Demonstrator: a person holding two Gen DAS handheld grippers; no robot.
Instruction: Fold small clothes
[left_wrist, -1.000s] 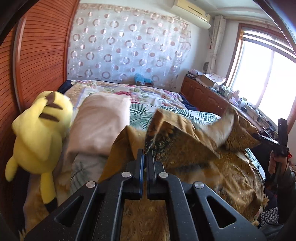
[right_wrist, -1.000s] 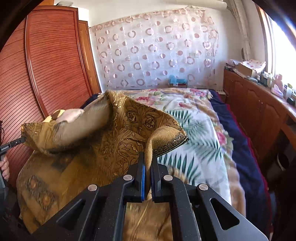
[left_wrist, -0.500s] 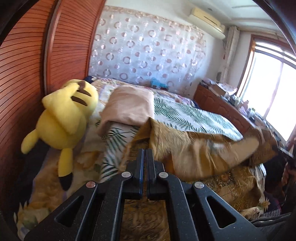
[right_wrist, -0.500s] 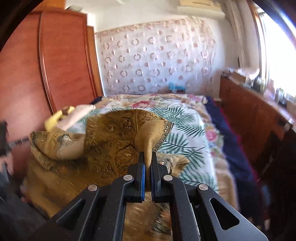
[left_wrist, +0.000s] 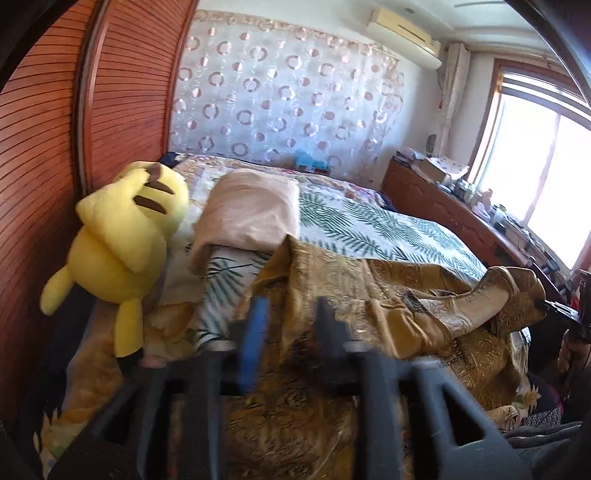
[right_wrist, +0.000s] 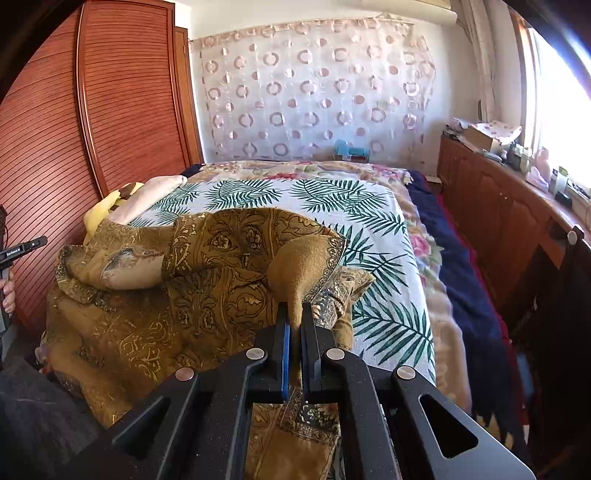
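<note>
mustard-gold cloth, printed with dark paisley and scroll patterns and edged with a narrow ornate border, makes up the garment (right_wrist: 207, 280), which lies crumpled in soft folds across the near end of the bed (right_wrist: 373, 206). its reverse side shows plain and suede-like where a corner is pulled up. the right gripper (right_wrist: 294, 325) has its black jaws, lined with blue pads, pinched tight on that lifted corner. the left gripper (left_wrist: 291, 325) is blurred; its jaws are opening, and the gold cloth shows below the gap, though whether any of it is between them cannot be told. the bed carries a smooth white sheet printed with green palm fronds over a floral quilt. a folded, matte pale pink cloth (left_wrist: 251, 218) rests farther back, beside a fuzzy yellow plush toy (left_wrist: 122, 243) that leans against the ribbed reddish wooden wardrobe (left_wrist: 44, 147). small white lettering on the other gripper's body at the right view's left edge is too small to read.
</note>
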